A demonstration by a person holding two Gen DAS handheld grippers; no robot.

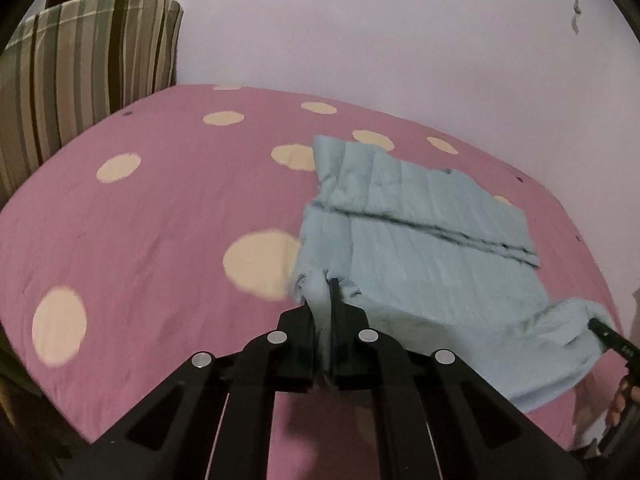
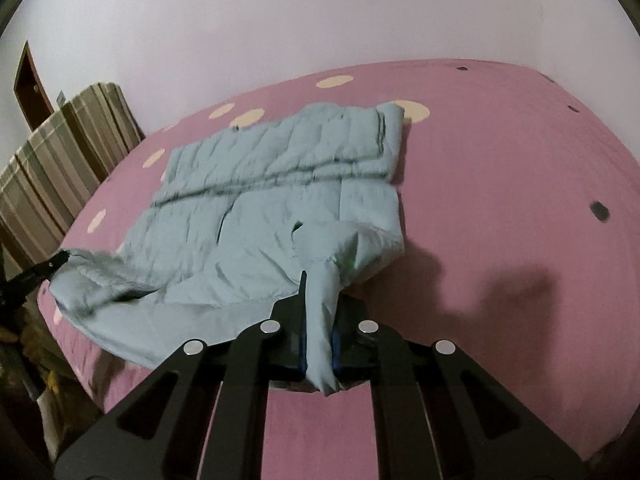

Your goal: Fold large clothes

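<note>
A light blue quilted garment (image 1: 420,232) lies partly folded on the pink bed (image 1: 160,216); it also shows in the right wrist view (image 2: 272,200). My left gripper (image 1: 322,292) is shut on its near left corner, with cloth bunched between the fingers. My right gripper (image 2: 320,292) is shut on the near right corner, which is lifted a little off the bed (image 2: 500,200). The right gripper's tip (image 1: 604,332) shows at the right edge of the left wrist view. The left gripper's tip (image 2: 52,264) shows at the left edge of the right wrist view.
The bed cover is pink with cream dots. A striped cushion or headboard (image 1: 80,72) stands at the far left, also seen in the right wrist view (image 2: 68,152). A pale wall (image 1: 360,32) runs behind the bed. A dark door (image 2: 32,84) is far left.
</note>
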